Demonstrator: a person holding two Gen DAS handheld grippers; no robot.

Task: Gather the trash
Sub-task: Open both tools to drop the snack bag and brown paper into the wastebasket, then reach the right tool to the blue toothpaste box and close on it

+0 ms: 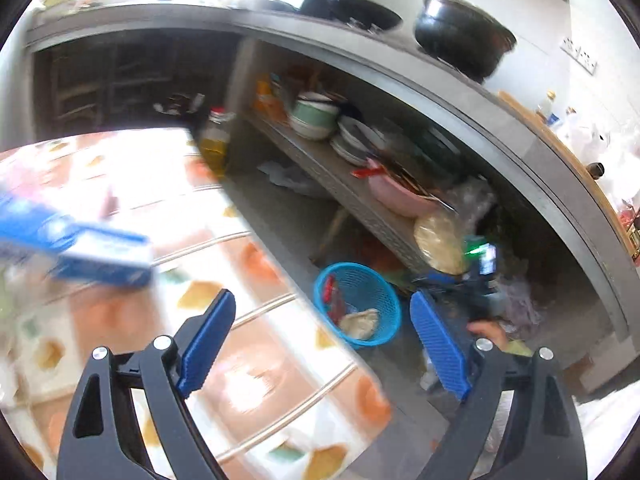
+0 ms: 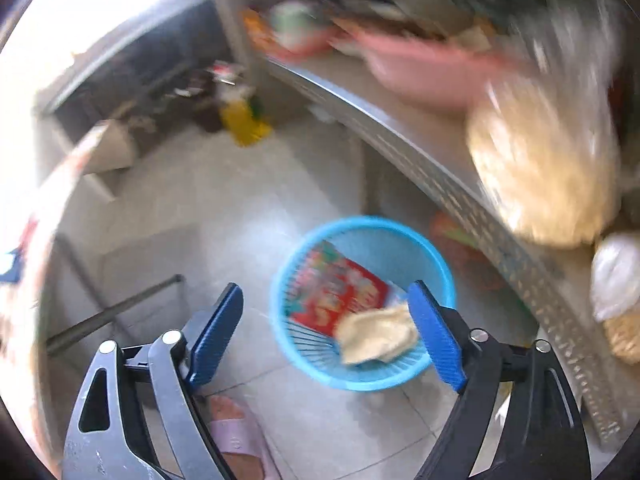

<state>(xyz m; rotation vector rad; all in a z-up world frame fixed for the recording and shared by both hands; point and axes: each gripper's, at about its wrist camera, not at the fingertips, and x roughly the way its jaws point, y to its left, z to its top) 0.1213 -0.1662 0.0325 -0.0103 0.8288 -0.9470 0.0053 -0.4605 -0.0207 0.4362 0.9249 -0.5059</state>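
Note:
A light-blue mesh basket (image 2: 432, 256) stands on the tiled floor beside a low shelf. Inside it lie a red printed wrapper (image 2: 340, 296) and a crumpled beige paper (image 2: 376, 336). My right gripper (image 2: 324, 290) hangs above the basket, open, with nothing between its blue pads. My left gripper (image 1: 323, 295) is also open and empty, over the edge of a table with a patterned cloth (image 1: 248, 364). The basket (image 1: 384, 292) shows beyond it on the floor. A blurred blue box (image 1: 92, 252) lies on the table at the left.
A metal shelf (image 1: 360, 188) holds bowls, plates, a pink basin (image 2: 424, 76) and a bag of beige food (image 2: 548, 168). An oil bottle (image 1: 216, 140) stands on the floor at the back. Black pots (image 1: 464, 32) sit on the counter. A foot in a pink slipper (image 2: 236, 436) is near the basket.

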